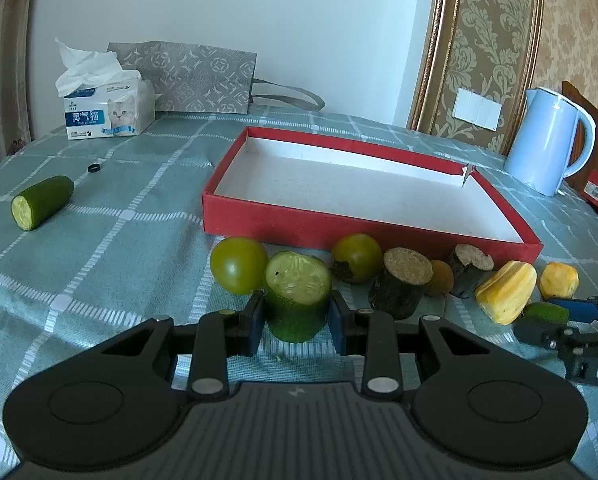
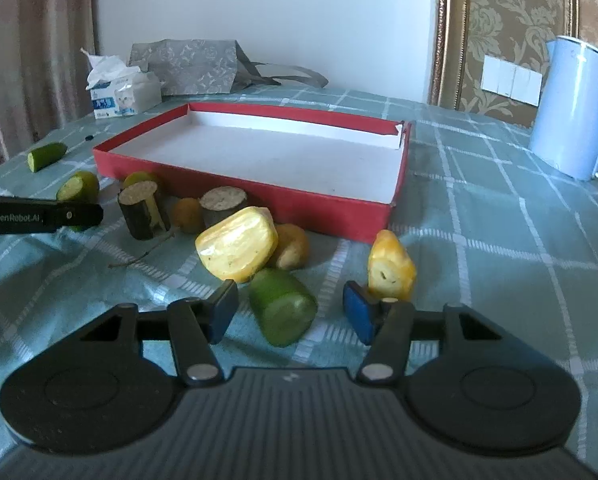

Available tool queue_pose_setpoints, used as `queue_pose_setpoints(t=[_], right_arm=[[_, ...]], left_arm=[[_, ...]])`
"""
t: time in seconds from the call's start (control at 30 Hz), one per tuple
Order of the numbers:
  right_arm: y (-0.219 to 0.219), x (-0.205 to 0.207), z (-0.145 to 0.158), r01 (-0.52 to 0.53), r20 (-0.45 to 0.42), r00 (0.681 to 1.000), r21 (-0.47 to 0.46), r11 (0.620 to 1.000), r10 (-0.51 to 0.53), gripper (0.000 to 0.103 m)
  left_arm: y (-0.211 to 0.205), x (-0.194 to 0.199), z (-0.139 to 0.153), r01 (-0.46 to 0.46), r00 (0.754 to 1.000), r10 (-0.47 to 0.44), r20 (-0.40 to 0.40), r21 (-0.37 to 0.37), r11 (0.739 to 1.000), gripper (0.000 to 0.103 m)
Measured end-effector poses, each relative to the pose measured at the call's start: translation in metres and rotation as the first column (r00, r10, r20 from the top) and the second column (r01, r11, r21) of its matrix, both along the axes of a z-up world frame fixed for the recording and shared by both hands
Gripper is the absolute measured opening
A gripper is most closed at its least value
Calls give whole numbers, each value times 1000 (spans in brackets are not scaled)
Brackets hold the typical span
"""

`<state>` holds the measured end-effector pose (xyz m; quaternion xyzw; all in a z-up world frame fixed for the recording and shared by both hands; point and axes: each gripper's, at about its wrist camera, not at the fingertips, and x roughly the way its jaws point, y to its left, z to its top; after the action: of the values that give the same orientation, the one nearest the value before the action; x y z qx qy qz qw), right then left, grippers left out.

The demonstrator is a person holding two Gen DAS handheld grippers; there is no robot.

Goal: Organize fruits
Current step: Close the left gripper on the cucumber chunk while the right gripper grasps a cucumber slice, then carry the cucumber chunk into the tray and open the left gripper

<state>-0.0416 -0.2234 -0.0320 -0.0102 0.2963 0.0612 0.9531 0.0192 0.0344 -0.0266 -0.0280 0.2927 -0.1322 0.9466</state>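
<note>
A cucumber stub (image 1: 297,300) is clamped between the left gripper (image 1: 297,318) fingers, its base hidden. The right gripper (image 2: 291,312) fingers are held apart around a green chunk (image 2: 283,306), untouched.

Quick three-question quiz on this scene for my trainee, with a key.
1. True or false: the red box holds nothing.
2. What do the left gripper's fingers clamp? A) tissue box B) cucumber chunk C) kettle
3. Fill in: the right gripper's fingers stand ___ around a green piece, not pressing it.

Key: 1 true; 2 B; 3 open.
</note>
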Motion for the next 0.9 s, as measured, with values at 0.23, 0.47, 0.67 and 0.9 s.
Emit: queue_pose_setpoints(t=[0.23, 0.47, 0.67, 0.9], right_arm=[[-5, -1, 1, -16, 9, 1000, 52, 999, 16, 29], [-19, -1, 0, 37, 13, 999, 120, 992, -39, 29], [-21, 0, 0, 59, 11, 998, 128, 990, -61, 29], [-18, 0, 0, 63, 9, 998, 110, 992, -64, 29]], left_arm=[[-1, -2, 0, -2, 1000, 2, 5, 9, 1000, 32], [2, -6, 8, -1, 999, 0, 39, 20, 1000, 32], [-5, -5, 18, 14, 999, -16, 50, 31, 999, 32], [-23, 18, 37, 52, 997, -54, 62, 34, 998, 32]])
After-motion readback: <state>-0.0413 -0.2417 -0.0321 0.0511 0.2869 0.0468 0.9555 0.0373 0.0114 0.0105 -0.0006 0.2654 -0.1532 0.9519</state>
